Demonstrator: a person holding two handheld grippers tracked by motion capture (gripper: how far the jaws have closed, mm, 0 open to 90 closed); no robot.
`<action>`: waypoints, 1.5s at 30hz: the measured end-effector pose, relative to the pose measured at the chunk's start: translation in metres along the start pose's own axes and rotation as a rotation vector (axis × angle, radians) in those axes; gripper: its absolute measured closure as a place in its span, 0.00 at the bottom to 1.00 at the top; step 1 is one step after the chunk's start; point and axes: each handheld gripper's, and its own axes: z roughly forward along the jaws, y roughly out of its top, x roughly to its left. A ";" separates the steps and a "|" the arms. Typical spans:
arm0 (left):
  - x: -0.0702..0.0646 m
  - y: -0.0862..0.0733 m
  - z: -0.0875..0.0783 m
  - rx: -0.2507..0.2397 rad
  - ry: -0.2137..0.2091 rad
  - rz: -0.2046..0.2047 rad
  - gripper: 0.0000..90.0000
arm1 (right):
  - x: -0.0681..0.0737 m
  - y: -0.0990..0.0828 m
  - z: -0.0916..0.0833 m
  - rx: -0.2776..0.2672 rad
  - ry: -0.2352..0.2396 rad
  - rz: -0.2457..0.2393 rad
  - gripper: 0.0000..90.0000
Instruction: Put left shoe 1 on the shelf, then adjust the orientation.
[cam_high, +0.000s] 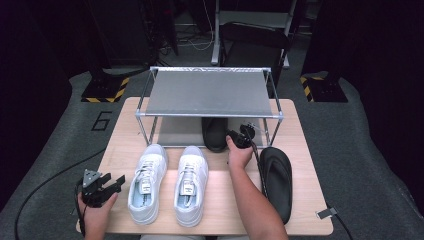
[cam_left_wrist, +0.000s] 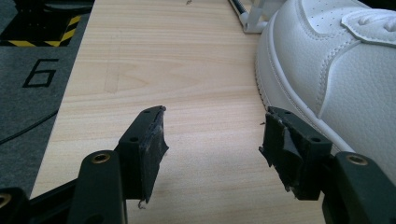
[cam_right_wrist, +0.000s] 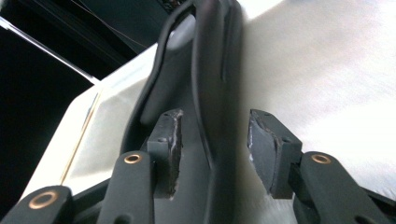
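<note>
A black slipper (cam_high: 214, 134) lies on the lower shelf of a metal rack (cam_high: 210, 92). My right gripper (cam_high: 235, 136) is at its right side. In the right gripper view the slipper's side rim (cam_right_wrist: 210, 56) stands between the jaws of that gripper (cam_right_wrist: 214, 140), and the pads do not press on it, so the gripper is open. A second black slipper (cam_high: 276, 180) rests on the table to the right of the forearm. My left gripper (cam_high: 112, 182) sits open and empty at the front left (cam_left_wrist: 212, 140), beside the left white sneaker (cam_left_wrist: 336, 60).
Two white sneakers (cam_high: 146, 182) (cam_high: 191, 184) stand side by side, toes toward the rack. The wooden table (cam_high: 125, 125) has bare room at its left. The rack's upper shelf overhangs the lower one. Dark floor and stands surround the table.
</note>
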 end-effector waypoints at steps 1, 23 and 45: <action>-0.001 0.000 0.000 -0.002 0.000 -0.001 0.43 | 0.000 -0.002 -0.004 0.004 0.006 0.011 0.62; -0.004 0.003 -0.001 -0.011 -0.010 0.018 0.43 | -0.002 -0.053 -0.137 0.022 0.103 -0.094 0.66; -0.007 0.003 0.001 -0.003 -0.006 0.017 0.43 | -0.065 -0.072 -0.224 -0.032 -0.057 -0.195 0.66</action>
